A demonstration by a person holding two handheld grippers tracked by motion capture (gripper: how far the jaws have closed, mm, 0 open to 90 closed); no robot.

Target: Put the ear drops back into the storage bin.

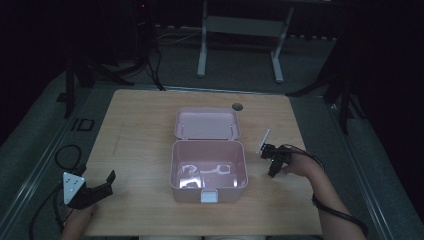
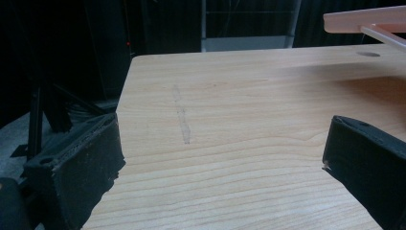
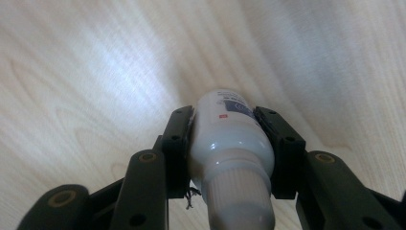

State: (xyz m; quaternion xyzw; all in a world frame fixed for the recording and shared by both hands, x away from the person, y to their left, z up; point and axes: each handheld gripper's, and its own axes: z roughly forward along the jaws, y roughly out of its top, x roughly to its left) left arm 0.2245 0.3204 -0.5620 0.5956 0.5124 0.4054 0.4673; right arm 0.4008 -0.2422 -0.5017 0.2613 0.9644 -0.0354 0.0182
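A small white bottle [image 3: 232, 143] with a ribbed cap and a printed label is clamped between the jaws of my right gripper [image 3: 225, 120], cap toward the camera, close above the wooden table [image 3: 95, 72]. In the high view this right gripper [image 1: 272, 164] points down just right of an open pink box [image 1: 173, 165], whose lid [image 1: 207, 123] lies flat behind it. Something glossy glints on the box's floor; what it is I cannot tell. My left gripper [image 1: 102, 186] rests at the table's front left, open, with bare wood between its jaws [image 2: 220, 158].
A round cable hole [image 1: 237, 106] sits at the table's back edge behind the lid. The box's raised lid edge [image 2: 364, 19] shows at the upper right of the left gripper view. Cables [image 1: 67, 155] coil on the floor at the left. Dark stands [image 1: 80, 75] flank the table.
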